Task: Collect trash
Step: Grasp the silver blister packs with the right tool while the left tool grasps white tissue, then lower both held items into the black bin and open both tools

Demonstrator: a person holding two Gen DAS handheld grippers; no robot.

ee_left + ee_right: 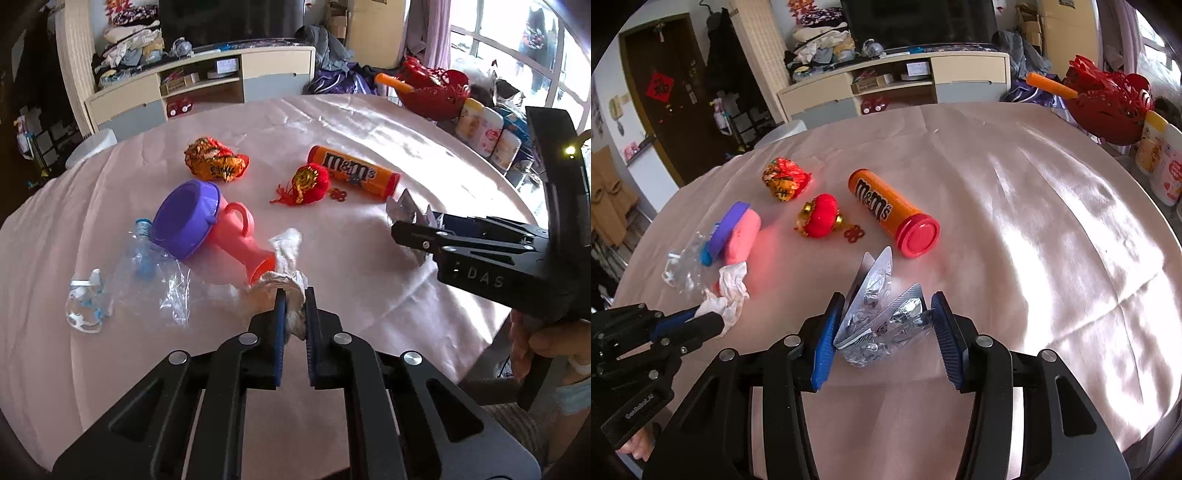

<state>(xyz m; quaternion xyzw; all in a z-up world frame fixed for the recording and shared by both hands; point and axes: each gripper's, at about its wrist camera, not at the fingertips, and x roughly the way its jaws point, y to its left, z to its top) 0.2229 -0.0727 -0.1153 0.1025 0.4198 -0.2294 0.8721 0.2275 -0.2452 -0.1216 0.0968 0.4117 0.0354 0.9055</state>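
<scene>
the left claw (294,308) reaches forward low over the pink-clothed round surface (369,125), its blue-padded fingers drawn narrow and pinching a crumpled white tissue wad (286,280) that rises toward 12 o'clock from the tips. the right claw (884,317) also points forward, fingers spread wider, and both blue pads press the sides of a crumpled silver foil blister pack (882,314); it is gripping the pack, which touches the cloth.

in the left wrist view the right claw (413,230) enters from 3 o'clock, held level, with a bare hand (546,339) on its handle at 4 o'clock. the foil (404,205) shows only as silver points past its tip. this view also shows a crushed clear plastic bottle (144,273) at 9 o'clock, touching a pink plastic toy jug with a purple rim (207,225), whose base lies just beside the tissue.

the right wrist view shows the left claw (705,317) at 9 o'clock with the tissue (729,295) bunched at its tip, against the pink jug (742,232). toward 12 o'clock lie an orange m&m's tube with a red cap (894,210), a red and gold lantern ornament (820,216) just beside it, and a crumpled orange snack wrapper (785,177) farther back. only this view shows a dark door with a red paper square (661,88) at 10 o'clock.
</scene>
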